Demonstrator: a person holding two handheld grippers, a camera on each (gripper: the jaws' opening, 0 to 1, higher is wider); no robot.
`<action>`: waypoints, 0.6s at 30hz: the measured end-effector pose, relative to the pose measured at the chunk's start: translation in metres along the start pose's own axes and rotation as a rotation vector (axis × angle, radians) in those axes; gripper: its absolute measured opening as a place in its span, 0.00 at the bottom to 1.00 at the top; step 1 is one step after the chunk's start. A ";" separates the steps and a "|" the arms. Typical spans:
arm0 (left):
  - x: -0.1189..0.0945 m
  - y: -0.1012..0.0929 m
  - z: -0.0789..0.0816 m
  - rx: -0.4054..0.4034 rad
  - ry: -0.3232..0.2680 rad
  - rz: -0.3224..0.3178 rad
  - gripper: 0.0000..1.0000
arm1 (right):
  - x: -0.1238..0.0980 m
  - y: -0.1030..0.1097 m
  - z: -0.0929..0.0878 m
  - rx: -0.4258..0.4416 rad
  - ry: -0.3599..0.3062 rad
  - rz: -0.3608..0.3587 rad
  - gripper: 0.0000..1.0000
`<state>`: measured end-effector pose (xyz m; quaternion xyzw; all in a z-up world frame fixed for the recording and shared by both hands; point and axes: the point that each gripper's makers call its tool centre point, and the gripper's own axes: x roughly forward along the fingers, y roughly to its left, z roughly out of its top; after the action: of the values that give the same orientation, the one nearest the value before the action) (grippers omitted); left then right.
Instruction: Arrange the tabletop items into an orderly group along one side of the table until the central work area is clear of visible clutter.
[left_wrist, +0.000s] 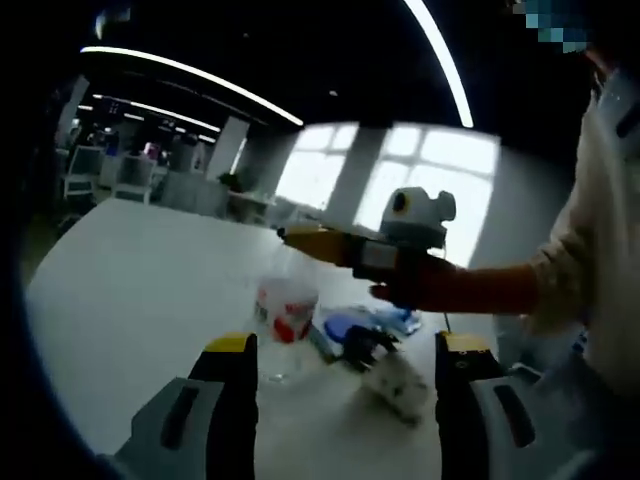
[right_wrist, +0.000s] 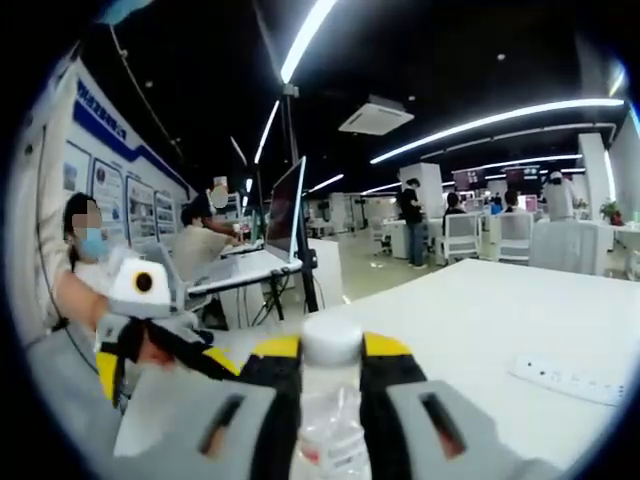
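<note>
Right up close in the right gripper view, the right gripper (right_wrist: 331, 400) has its jaws pressed in on a clear plastic bottle (right_wrist: 330, 410) with a white cap, held upright off the white table (right_wrist: 480, 300). Over in the left gripper view, the left gripper (left_wrist: 345, 385) hangs with its jaws spread wide and nothing between them.

Just beyond those open jaws, the clutter sits bunched on the table: a crumpled white packet (left_wrist: 400, 385), a dark object (left_wrist: 365, 345) I can't identify, a blue item (left_wrist: 345, 325), and a clear cup with red-and-white print (left_wrist: 285, 310). The print is too blurred to read.

Farther along the tabletop in the right gripper view, a white power strip (right_wrist: 570, 380) lies well apart from everything.

My read: early going. One bottle is in transit, the pile is not yet lined up along an edge, so most of the sorting remains.

Far back, blue-and-white wall posters (right_wrist: 110, 180) carry writing, but it's illegible.
</note>
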<state>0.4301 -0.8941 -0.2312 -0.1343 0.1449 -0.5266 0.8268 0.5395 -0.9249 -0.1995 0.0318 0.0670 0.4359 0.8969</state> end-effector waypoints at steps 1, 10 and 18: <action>-0.002 -0.003 0.000 -0.006 -0.004 -0.003 0.68 | 0.000 0.000 0.000 -0.001 -0.001 0.002 0.17; -0.012 -0.028 -0.009 -0.028 0.016 -0.019 0.66 | -0.001 0.001 -0.002 -0.014 0.000 0.001 0.17; -0.014 -0.035 -0.017 -0.030 0.029 -0.013 0.68 | -0.003 0.001 -0.005 -0.029 0.001 0.003 0.17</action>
<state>0.3891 -0.8964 -0.2320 -0.1398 0.1638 -0.5319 0.8190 0.5363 -0.9265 -0.2037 0.0189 0.0612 0.4381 0.8966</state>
